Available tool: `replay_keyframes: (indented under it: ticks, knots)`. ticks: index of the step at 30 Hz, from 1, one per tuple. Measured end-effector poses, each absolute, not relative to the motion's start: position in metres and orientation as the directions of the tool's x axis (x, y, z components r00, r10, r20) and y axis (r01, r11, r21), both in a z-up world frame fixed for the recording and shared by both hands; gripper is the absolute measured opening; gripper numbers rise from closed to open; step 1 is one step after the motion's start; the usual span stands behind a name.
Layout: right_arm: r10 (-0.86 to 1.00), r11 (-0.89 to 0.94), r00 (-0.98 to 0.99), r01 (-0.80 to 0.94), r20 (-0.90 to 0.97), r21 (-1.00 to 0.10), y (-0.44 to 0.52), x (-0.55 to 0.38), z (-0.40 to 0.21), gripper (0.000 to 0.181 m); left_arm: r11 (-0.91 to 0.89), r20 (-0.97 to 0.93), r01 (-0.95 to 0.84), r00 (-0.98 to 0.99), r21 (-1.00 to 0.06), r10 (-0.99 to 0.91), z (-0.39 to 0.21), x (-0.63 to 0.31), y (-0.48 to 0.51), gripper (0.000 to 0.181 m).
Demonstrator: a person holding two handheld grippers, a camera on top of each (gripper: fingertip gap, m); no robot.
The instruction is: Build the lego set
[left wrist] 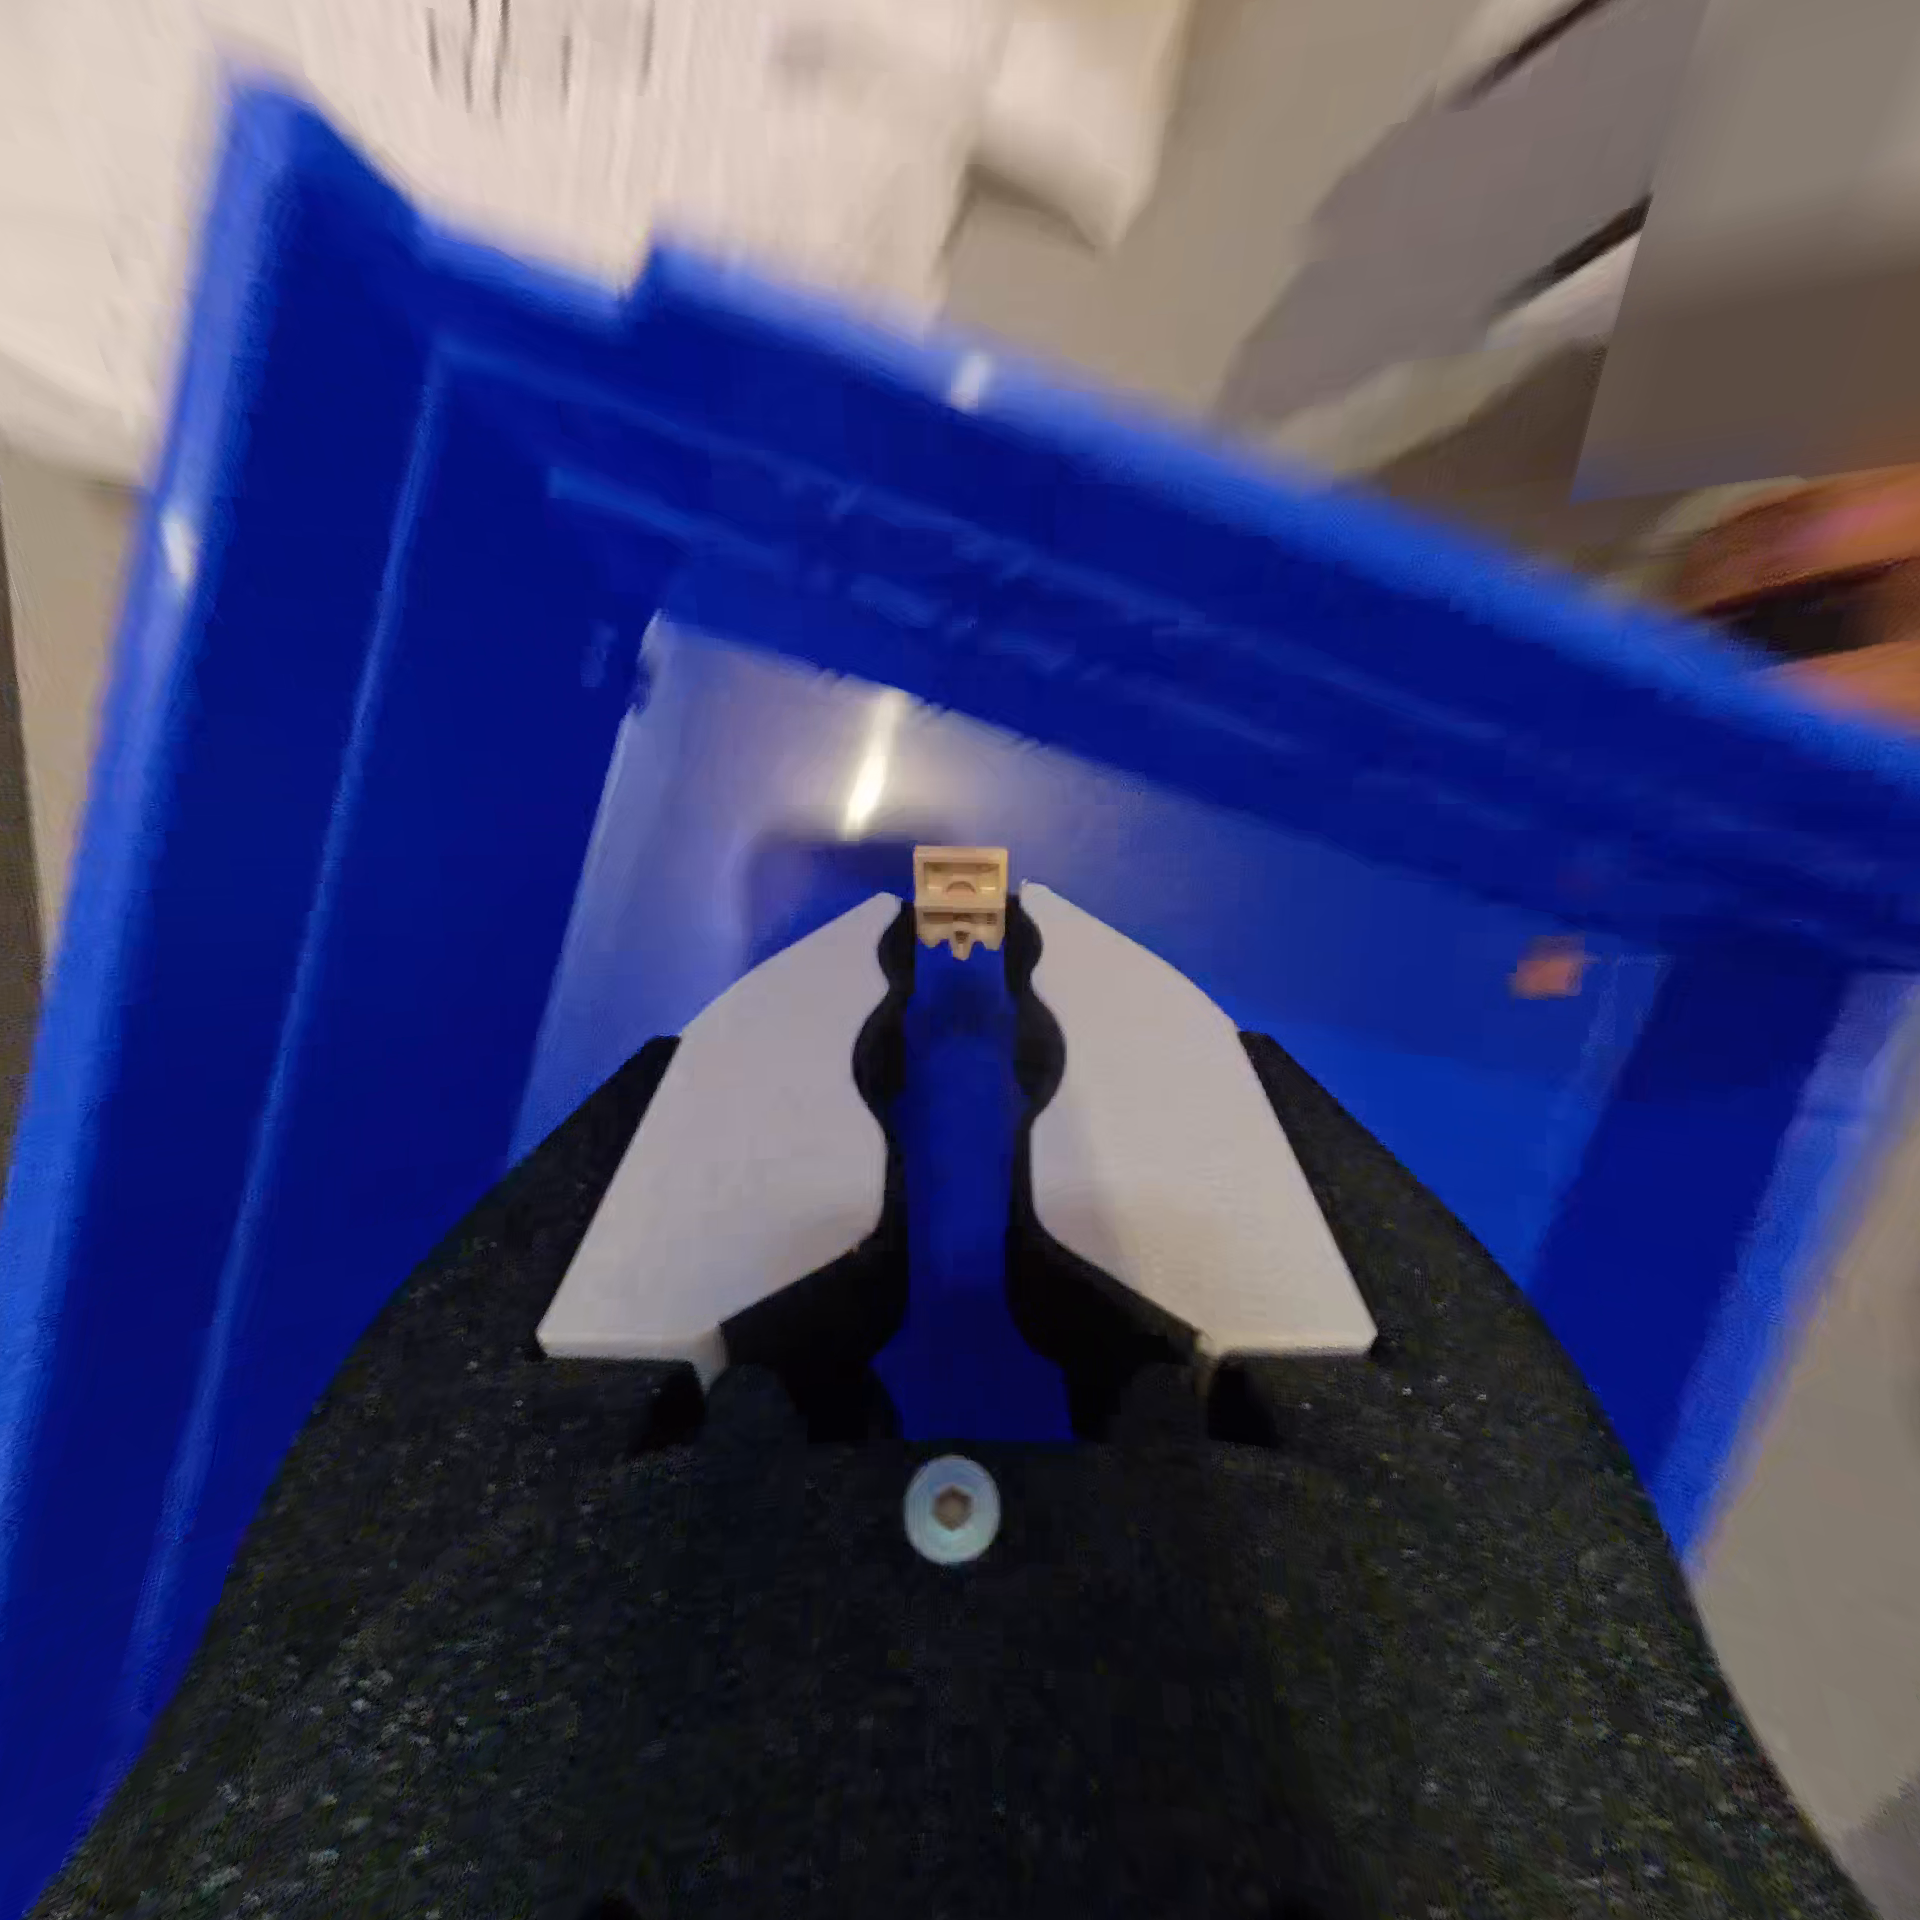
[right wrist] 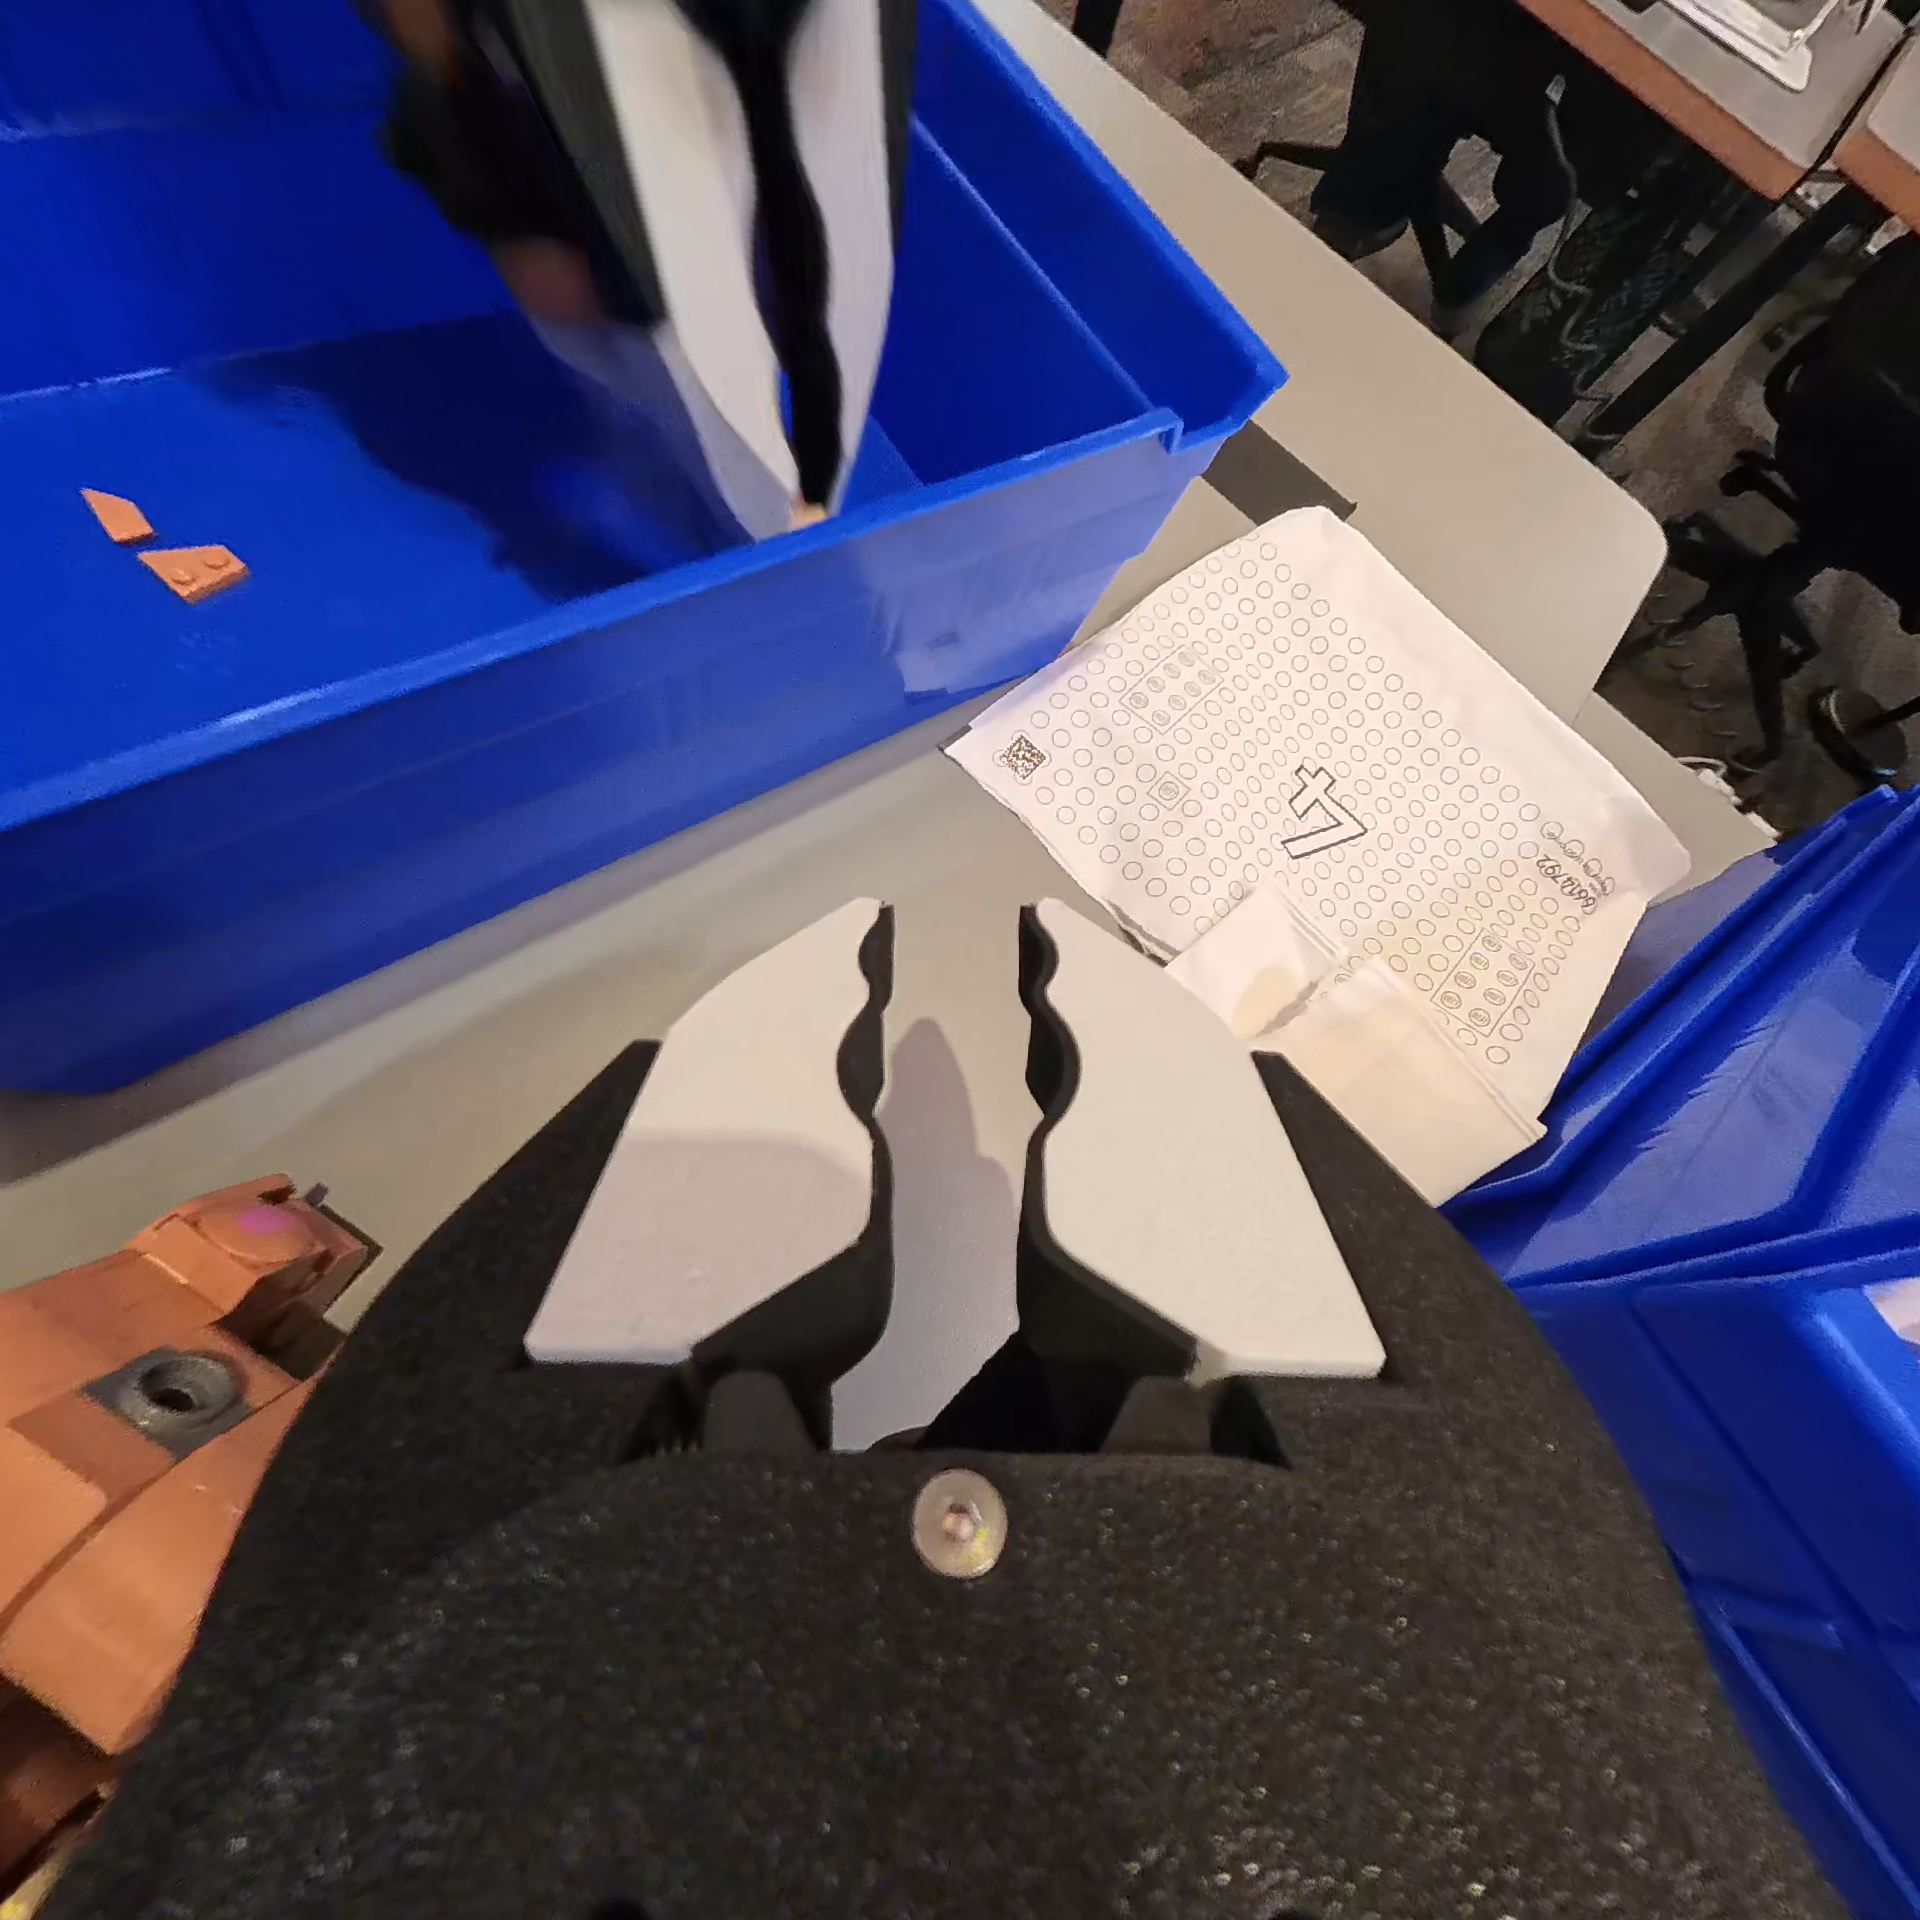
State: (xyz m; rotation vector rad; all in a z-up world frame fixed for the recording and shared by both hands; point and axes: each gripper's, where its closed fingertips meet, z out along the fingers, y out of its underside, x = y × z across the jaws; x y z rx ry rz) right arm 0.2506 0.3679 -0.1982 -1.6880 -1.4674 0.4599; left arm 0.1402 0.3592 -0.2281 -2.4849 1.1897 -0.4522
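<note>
My left gripper [left wrist: 960, 902] is shut on a small tan lego piece [left wrist: 960, 896] held at its fingertips, inside a large blue bin [left wrist: 312, 831]; the view is blurred by motion. In the right wrist view the left gripper [right wrist: 808, 504] points down into that blue bin [right wrist: 623, 665], the tan piece barely showing at its tips. My right gripper [right wrist: 956, 914] is open and empty, above the grey table. A partly built orange-brown lego model [right wrist: 114, 1382] sits at the lower left beside my right gripper. Two orange-brown wedge plates [right wrist: 192, 571] lie on the bin floor.
A white paper bag printed with circles [right wrist: 1299, 790] lies on the grey table [right wrist: 727, 935] ahead of my right gripper. More blue bins [right wrist: 1714, 1299] stand at the right. The table edge and dark chairs [right wrist: 1662, 260] lie beyond at the upper right. The grippers' ends are close to 12 cm from one another.
</note>
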Motion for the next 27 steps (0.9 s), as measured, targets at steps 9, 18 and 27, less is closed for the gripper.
replay_keyframes:
  ticks: [9, 18, 27]
  knots:
    - [0.918, 0.086, 0.263, 0.596, 0.296, -0.798, 0.359, 0.250, -0.168, 0.022, -0.528, 0.600, 0.312, 0.215, -0.790, -0.770, -0.031, 0.088, 0.183, 0.016]
    - [0.873, 0.365, -0.046, 0.721, 0.485, -0.589, 0.240, 0.183, -0.135, 0.023, -0.645, 0.454, 0.124, 0.808, -0.754, -0.376, -0.199, -0.052, 0.052, 0.016]
    - [0.868, 0.487, -0.353, 0.740, 0.348, -0.464, 0.107, 0.102, -0.182, 0.023, -0.716, 0.128, -0.293, 0.873, -0.634, -0.471, -0.269, -0.056, -0.008, 0.020]
